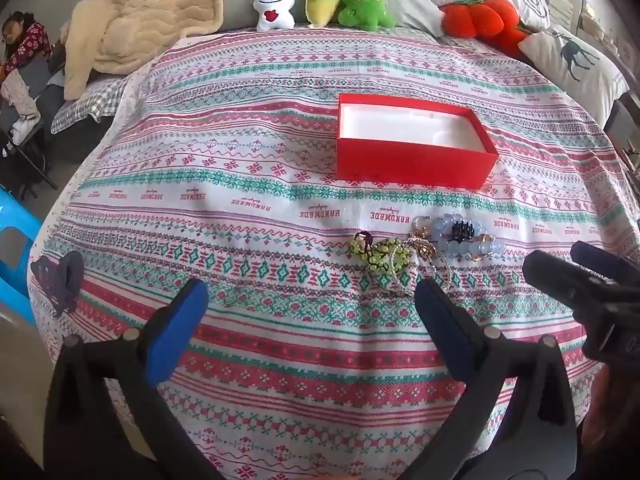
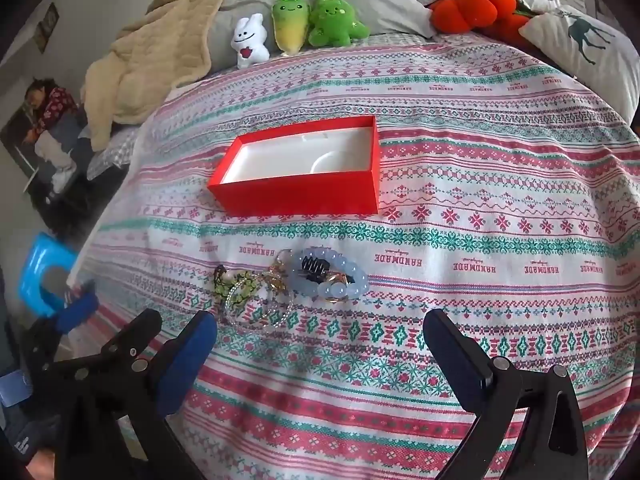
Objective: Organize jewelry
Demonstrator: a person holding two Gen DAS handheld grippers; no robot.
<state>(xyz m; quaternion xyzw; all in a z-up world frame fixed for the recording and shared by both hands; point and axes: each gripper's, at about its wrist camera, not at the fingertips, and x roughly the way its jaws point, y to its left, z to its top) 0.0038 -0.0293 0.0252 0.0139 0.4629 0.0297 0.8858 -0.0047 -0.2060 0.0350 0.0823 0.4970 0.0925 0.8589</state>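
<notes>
Nothing sorted yet: red box [image 2: 298, 200] empty, jewelry pile [image 2: 292, 284] untouched on bed, left gripper [image 1: 310, 320] and right gripper [image 2: 320, 344] fingers spread, holding nothing.

Bright, even daylight in both wrist views; no hard-edged shadows anywhere on the patterned bedspread [image 1: 280, 208]. Soft, faint shade only under the near wall of the red box [image 1: 412, 160], and its white lining close to overexposed. Slight wash-out at far right of the left view, near the pillows [image 1: 568, 60], suggesting light from that side. Strong fisheye bulge: stripes bowed, corners vignetted to black, most heavily in the right view. Centre sharp enough to read the printed lettering; edges softer. Beads of the jewelry pile [image 2: 304, 280] small, fine detail smeared. Gripper fingers [image 1: 176, 332] in the foreground slightly soft, dark, low in detail.
</notes>
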